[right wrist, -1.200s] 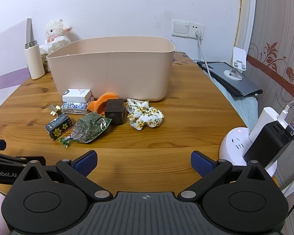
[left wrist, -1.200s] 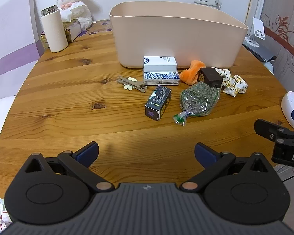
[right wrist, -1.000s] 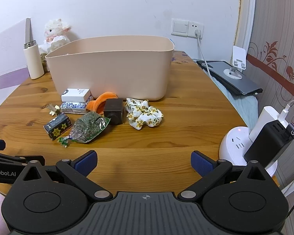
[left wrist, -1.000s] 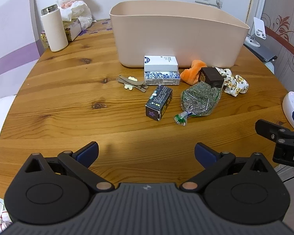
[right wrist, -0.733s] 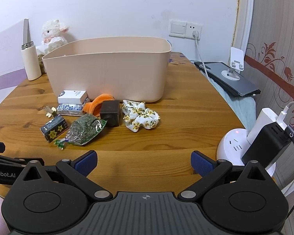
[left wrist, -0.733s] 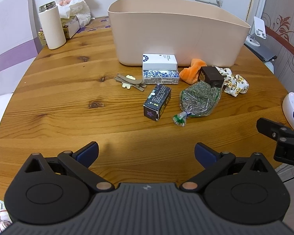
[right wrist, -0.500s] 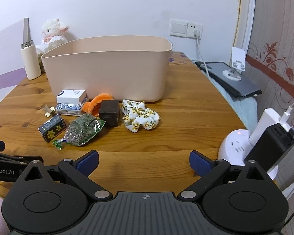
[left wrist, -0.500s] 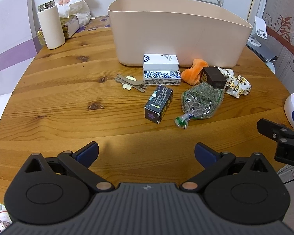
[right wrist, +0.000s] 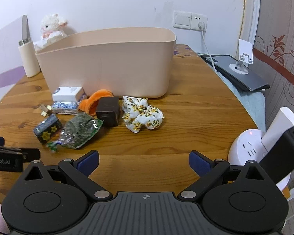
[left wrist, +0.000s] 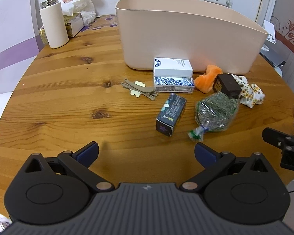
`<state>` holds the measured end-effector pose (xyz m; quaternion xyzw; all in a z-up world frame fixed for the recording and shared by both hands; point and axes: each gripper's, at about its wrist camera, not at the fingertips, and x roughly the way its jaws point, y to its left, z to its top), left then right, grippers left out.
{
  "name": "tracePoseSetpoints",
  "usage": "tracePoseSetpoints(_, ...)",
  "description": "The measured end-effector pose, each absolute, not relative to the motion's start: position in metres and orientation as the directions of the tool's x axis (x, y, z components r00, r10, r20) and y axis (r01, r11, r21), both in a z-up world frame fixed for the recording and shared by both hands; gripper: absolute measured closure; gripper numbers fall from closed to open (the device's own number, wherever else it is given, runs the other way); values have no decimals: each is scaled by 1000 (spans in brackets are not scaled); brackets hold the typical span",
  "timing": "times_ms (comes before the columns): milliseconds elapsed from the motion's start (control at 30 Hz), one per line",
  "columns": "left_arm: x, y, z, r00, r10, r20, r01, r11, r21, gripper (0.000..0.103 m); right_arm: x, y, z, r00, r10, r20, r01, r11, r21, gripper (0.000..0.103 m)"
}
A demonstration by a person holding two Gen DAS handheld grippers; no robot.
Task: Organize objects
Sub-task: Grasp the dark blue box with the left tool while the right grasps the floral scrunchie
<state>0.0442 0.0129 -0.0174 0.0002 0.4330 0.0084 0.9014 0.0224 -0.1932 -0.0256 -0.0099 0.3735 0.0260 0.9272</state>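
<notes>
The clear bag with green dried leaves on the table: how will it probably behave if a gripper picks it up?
The clear bag of dried leaves looks like thin crinkled film, so it will probably flex and sag rather than stay stiff. Its loose contents suggest it is light. The glossy film may slip, so the twisted end seems the safer place to pinch.

On the table the bin stands at the back. Before its wall, one box lies on another box; clips lie to their left, a scrunchie, cube and cloth to their right. Nearer lie a carton and, right of it, a bag. A flask stands far left.
</notes>
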Motion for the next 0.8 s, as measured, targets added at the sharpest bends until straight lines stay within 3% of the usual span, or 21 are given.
tracePoseSetpoints(467,80,23,-32,628,39,-778,-8,999,44,0,62,-180,-48,699,-31,-714,-107,983,-147,3)
tracePoseSetpoints(800,101,25,-36,650,-25,-759,52,999,12,0,94,-189,-55,713,22,-701,-109,991,-79,1)
